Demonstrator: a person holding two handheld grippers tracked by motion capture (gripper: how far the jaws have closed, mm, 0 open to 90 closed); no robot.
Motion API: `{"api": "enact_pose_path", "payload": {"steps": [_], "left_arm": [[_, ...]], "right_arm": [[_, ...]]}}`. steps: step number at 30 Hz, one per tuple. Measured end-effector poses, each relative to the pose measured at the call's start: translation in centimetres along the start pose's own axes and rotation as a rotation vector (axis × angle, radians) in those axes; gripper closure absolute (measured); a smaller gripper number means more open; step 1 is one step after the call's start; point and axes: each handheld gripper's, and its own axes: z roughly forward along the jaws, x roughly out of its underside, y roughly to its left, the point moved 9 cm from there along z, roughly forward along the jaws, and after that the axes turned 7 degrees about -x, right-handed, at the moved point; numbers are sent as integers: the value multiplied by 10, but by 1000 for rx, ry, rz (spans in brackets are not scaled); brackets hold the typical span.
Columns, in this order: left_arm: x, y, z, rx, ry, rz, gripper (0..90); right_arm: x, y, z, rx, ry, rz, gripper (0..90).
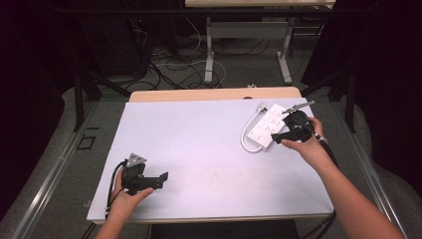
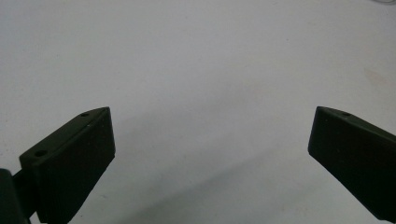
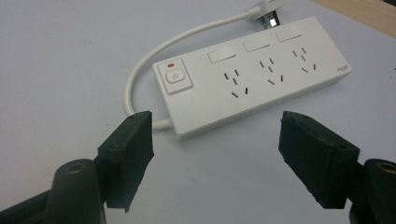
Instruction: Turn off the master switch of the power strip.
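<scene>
My right gripper [image 3: 215, 149] hangs just short of the white power strip [image 3: 252, 77] at the table's [image 1: 199, 144] far right, jaws spread wide and nothing between them, so I judge the grab not yet made. Its cord [image 3: 154, 51] loops beside it, with the plug [image 3: 267, 10] lying loose. My left gripper [image 2: 210, 154] waits wide open over bare tabletop, well apart.

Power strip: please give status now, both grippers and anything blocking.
Right gripper open, just short of power strip, not touching. Left gripper open over bare table. Strip's cable loops beside it; nothing in the way.
</scene>
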Motion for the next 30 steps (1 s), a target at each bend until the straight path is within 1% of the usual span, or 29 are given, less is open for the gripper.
{"api": "enact_pose_path", "payload": {"steps": [2, 7, 9, 11, 13, 18, 20, 21, 23, 25, 26, 28, 29, 30], "left_arm": [[0, 0, 0, 1, 0, -1, 6], [0, 0, 0, 2, 1, -1, 6], [0, 0, 0, 2, -2, -2, 6], [0, 0, 0, 2, -3, -2, 6], [0, 0, 0, 3, -4, -3, 6], [0, 0, 0, 3, -2, -2, 6], [0, 0, 0, 2, 1, -1, 6], [0, 0, 0, 2, 1, -2, 6], [0, 0, 1, 1, 1, -3, 6], [0, 1, 0, 1, 1, -3, 6], [0, 1, 1, 1, -1, -3, 6], [0, 1, 0, 1, -3, 0, 6], [0, 1, 0, 1, -2, -3, 6], [0, 1, 0, 1, -2, -2, 6]], "right_arm": [[-4, 1, 4, -5, 1, 12, 279], [-9, 2, 9, -9, -3, 18, 297], [-12, 2, 11, -9, -7, 21, 321], [-13, 4, 13, -16, -2, 37, 356], [-15, 4, 15, -10, -6, 44, 374], [-17, 2, 19, -7, -11, 54, 379], [-18, 1, 23, -7, -13, 71, 391], [-18, 1, 23, -7, -13, 71, 391], [-20, 0, 25, -9, -14, 75, 428], [-20, -2, 27, -10, -10, 77, 445], [-21, -5, 29, -3, -13, 85, 472], [-21, -4, 30, -8, -14, 92, 478], [-22, -6, 31, -6, -13, 95, 514], [-22, -6, 31, -6, -13, 95, 514]]}}
